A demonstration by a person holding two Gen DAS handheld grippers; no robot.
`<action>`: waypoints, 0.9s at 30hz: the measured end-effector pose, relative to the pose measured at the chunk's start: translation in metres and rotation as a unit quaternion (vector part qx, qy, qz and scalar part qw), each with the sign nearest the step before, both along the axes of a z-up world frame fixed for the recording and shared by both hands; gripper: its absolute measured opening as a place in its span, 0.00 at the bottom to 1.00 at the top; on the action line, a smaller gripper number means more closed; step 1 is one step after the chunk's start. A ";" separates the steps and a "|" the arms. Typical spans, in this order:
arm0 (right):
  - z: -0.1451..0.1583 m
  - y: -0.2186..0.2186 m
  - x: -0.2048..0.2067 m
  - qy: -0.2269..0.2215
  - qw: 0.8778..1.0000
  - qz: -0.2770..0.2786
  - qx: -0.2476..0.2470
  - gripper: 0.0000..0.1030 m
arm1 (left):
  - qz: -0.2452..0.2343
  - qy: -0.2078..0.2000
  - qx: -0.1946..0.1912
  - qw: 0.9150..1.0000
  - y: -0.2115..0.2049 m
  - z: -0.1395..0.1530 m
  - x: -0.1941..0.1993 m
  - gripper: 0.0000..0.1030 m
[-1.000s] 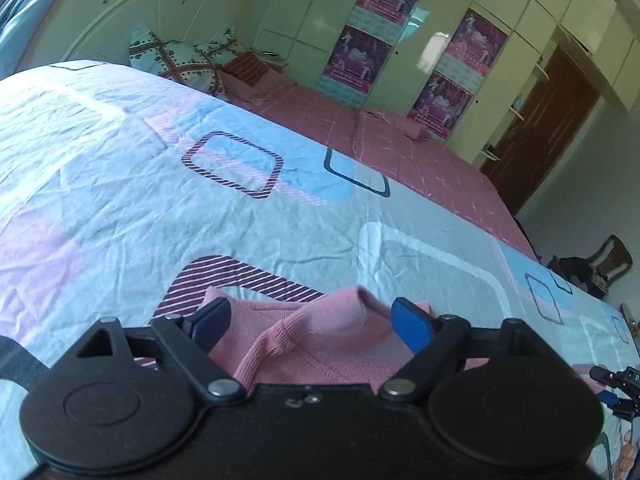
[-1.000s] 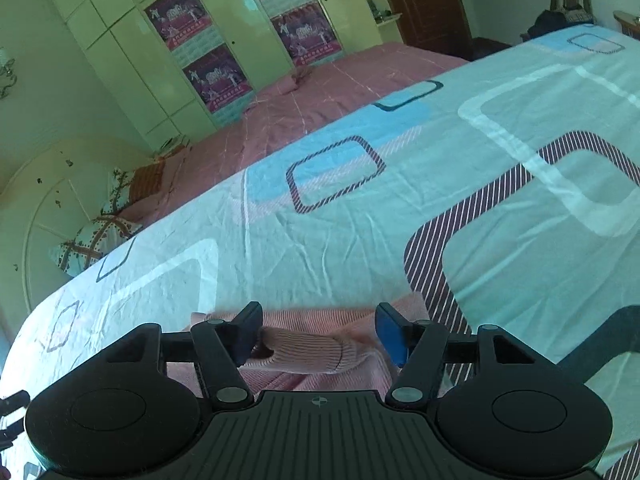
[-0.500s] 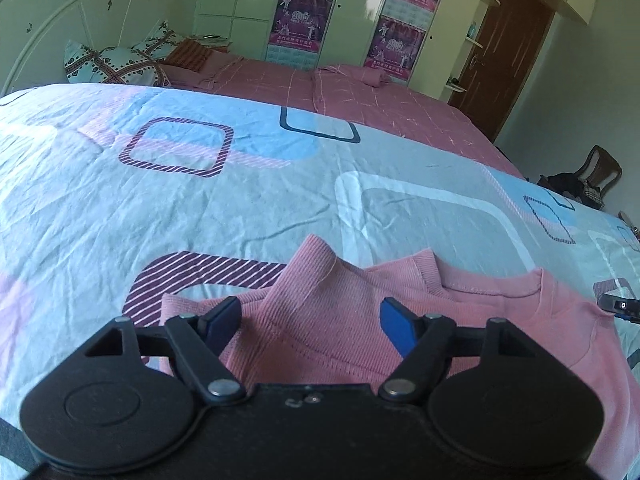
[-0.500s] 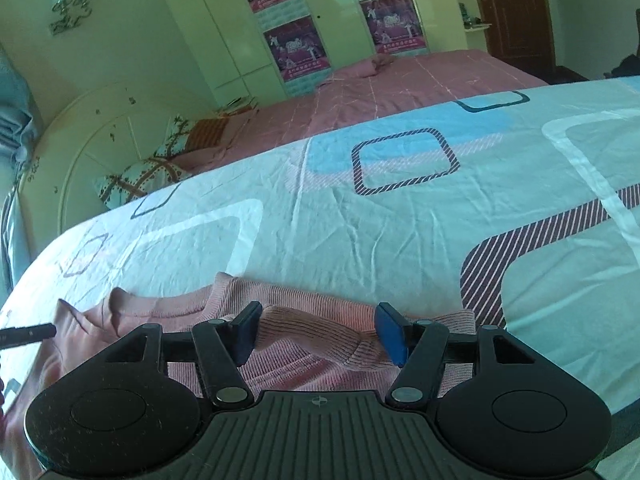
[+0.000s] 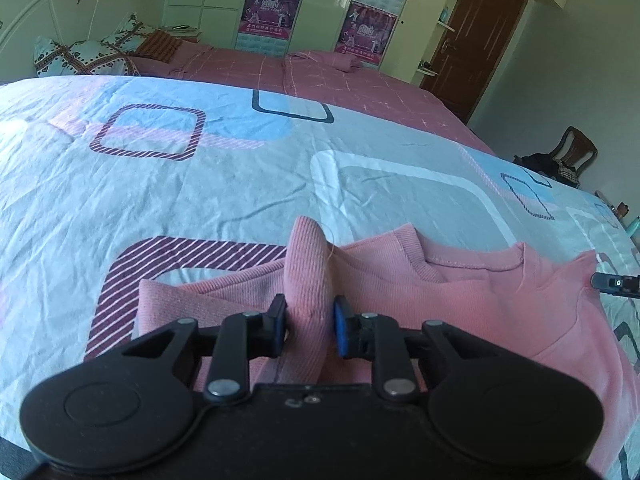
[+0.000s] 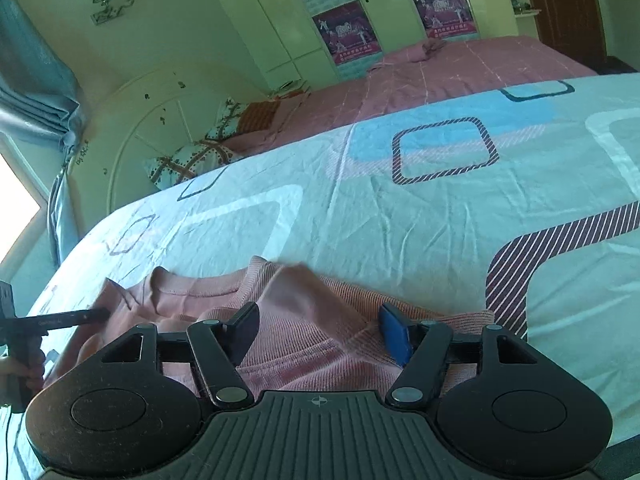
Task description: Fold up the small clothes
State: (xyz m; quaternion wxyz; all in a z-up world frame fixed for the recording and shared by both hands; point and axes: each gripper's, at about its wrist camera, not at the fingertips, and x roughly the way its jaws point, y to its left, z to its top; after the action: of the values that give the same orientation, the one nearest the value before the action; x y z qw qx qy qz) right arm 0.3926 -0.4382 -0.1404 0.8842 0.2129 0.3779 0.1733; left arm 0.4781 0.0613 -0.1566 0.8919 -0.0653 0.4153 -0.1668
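Early in the fold, by the look of it. Nearest the left wrist camera, left gripper (image 5: 309,330) closing on a raised ridge of ribbed pink fabric (image 5: 308,268), pads already pressing both sides of it, so clenched on cloth. Nearest the right wrist camera, right gripper (image 6: 318,330) spread wide and opening a little more, jaws straddling a bunched fold of sleeve (image 6: 308,300) without pinching it: released, though well placed for a grip. Just beyond both, pink sweater (image 5: 460,288) lying mostly flat on the bed (image 5: 240,184), neckline (image 5: 472,264) toward the far side, body spread between the two tools, edges rumpled rather than squared. No finished crease visible, no tidy packet; sleeves apparently only gathered up, not laid across the body. Left to do, judging from this: secure the right side, carry both sleeves inward, then double the body over. Farther off, pillows (image 5: 84,60), a wardrobe with posters (image 5: 272,12) and a door (image 5: 476,40).
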 end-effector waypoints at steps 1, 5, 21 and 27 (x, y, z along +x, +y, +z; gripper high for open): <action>0.000 0.001 0.001 0.001 1.000 0.005 -0.002 0.63 | -0.001 0.001 -0.005 1.000 0.000 0.000 0.000 0.20; -0.002 0.005 0.004 -0.002 1.000 0.016 -0.016 0.58 | -0.003 -0.004 -0.004 1.000 -0.003 0.001 -0.002 0.18; 0.012 0.014 -0.014 -0.029 0.988 -0.111 -0.100 0.09 | 0.149 -0.095 0.035 0.984 0.010 0.016 -0.029 0.07; -0.013 0.025 -0.003 0.010 0.985 -0.125 -0.118 0.09 | 0.151 -0.076 0.065 0.983 0.010 -0.006 -0.033 0.07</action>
State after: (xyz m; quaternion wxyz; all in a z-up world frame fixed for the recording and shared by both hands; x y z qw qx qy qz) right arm 0.3893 -0.4133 -0.1535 0.9139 0.1544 0.3752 0.0137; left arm 0.4449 0.0713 -0.1624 0.9380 -0.0566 0.3418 -0.0069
